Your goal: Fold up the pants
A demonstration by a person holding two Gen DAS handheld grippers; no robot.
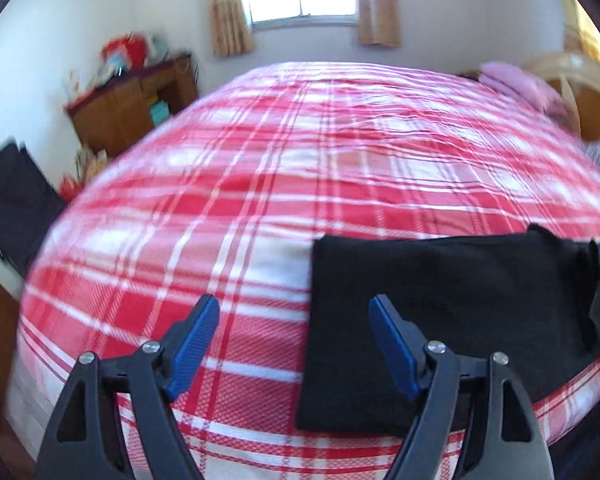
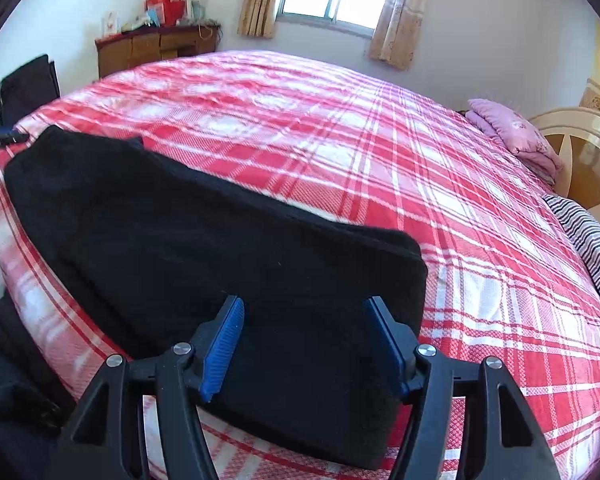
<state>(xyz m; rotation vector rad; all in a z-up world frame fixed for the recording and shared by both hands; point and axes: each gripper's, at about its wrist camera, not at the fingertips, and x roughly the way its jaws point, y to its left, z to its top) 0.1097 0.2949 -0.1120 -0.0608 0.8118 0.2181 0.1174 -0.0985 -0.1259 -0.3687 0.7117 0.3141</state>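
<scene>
Lying folded lengthwise at the lower edge of the bed [image 2: 340, 128], the black pants [image 2: 204, 248] await a crosswise fold, so the released left hand-held gripper [image 1: 294, 340] and released right hand-held gripper [image 2: 306, 340] should next pinch one end.

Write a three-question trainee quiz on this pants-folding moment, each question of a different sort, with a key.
1. True or false: the left gripper is clamped on the black pants.
2. Multiple choice: what do the pants lie on? A) a wooden floor B) a red plaid bedspread C) a chair
3. Fill in: the right gripper is ____, with its jaws apart above one end of the pants.

Key: 1 false, its jaws stand apart and hold nothing; 2 B; 3 open.
</scene>
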